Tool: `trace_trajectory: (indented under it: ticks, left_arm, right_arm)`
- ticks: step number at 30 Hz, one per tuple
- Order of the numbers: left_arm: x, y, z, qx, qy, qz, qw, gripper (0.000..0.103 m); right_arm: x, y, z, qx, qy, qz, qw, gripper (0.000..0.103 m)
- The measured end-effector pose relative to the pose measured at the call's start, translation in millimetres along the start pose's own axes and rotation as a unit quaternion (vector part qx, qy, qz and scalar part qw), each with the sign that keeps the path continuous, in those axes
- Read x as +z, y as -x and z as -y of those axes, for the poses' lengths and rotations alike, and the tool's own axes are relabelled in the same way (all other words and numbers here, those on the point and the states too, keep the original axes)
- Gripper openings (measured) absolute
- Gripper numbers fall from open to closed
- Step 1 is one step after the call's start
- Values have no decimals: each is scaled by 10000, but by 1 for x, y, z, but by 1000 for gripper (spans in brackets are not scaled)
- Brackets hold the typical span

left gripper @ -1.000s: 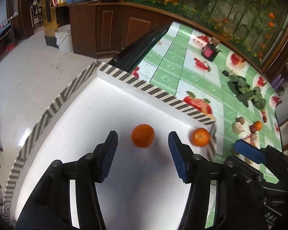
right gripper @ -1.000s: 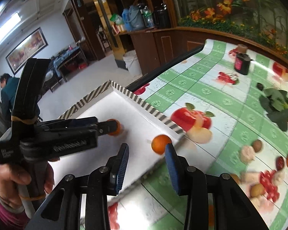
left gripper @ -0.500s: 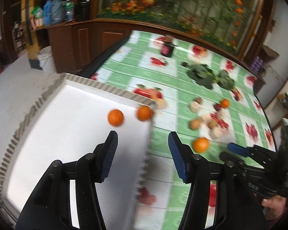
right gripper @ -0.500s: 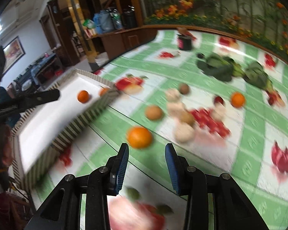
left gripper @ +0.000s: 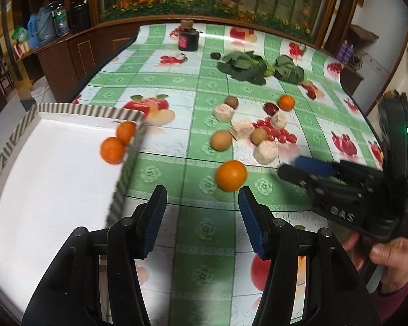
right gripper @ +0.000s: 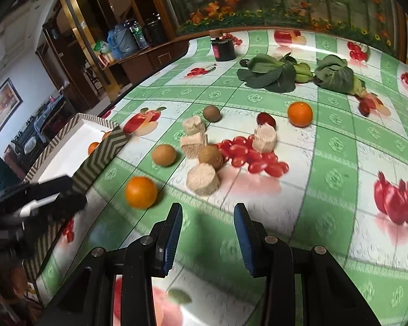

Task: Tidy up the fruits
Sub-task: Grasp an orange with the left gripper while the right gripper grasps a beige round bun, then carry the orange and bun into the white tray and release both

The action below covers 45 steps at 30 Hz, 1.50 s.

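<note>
Hovering over the green fruit-print tablecloth (left gripper: 198,233), the left gripper (left gripper: 201,212) has its blue-padded jaws apart with nothing between them, and a loose orange (left gripper: 231,175) sits just beyond the gap, a touch toward the right jaw! Out past the left jaw lies the white tray with the striped rim (left gripper: 123,174), and two oranges (left gripper: 113,150) are in its far corner, touching each other against the rim. Over on the other side, the right gripper (right gripper: 208,221) also has its jaws parted and empty above the cloth, with that same near orange (right gripper: 141,192) ahead and off to the left-jaw side. Straight beyond its jaws is the cluster: pale cut chunks (right gripper: 203,178), brown round fruits (right gripper: 210,157), a tan round one (right gripper: 164,155) and a spill of cherry tomatoes (right gripper: 254,154). Farther out sits another orange (right gripper: 300,114), well apart from the near one, next to a dark red fruit (right gripper: 266,119). At the far end lie leafy greens (right gripper: 269,74) and a dark jar (right gripper: 223,47). From the left camera, the person's hand (left gripper: 391,255) is seen gripping the right tool's handle.
</note>
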<state>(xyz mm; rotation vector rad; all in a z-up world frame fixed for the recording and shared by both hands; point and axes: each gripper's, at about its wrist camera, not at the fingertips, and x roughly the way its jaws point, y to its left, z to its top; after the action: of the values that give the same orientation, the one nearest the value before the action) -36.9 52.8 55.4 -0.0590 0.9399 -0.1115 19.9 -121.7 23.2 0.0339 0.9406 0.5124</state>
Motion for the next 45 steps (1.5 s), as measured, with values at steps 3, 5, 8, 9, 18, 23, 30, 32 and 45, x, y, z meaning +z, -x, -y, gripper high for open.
trace_trajectory:
  ticks: [3,5,8,9,18,23,30,32,45]
  left_arm:
    - [0,-8,6,11,-32,-61,10000,55]
    - [0,-14,9,32,-59,-109,9999,55]
    - [0,-19,12,40,-91,-154,9998,55]
    - [0,-21,14,47,-103,-165,9998,55]
    - [9,-46,25,51,-98,-282,9995,55]
    - [12,-60,30,46,-115,-301,9995,55]
    - [10,-62,27,-46,-31,-253,9997,33]
    - [8,-58,26,-75,-32,-247,9997,33]
    - [-3,-12,14,-73,53,36,10000,33]
  right_arm:
    - [9,-9,-4,-27,136,-38,9999,38]
    - [13,-14,-7,-45,218,-75,9997,38]
    - [18,-24,-12,-145,423,-97,9990,38]
    - [18,-29,-12,-248,472,-126,9985,38]
    - [12,-20,3,-95,333,-33,9994,29]
    - [13,-12,18,-32,41,33,10000,29]
    - [13,-11,26,61,-68,21,10000,29]
    - [12,-10,24,79,-49,7,10000,29]
    - [-1,11,-18,241,143,131,9995,29]
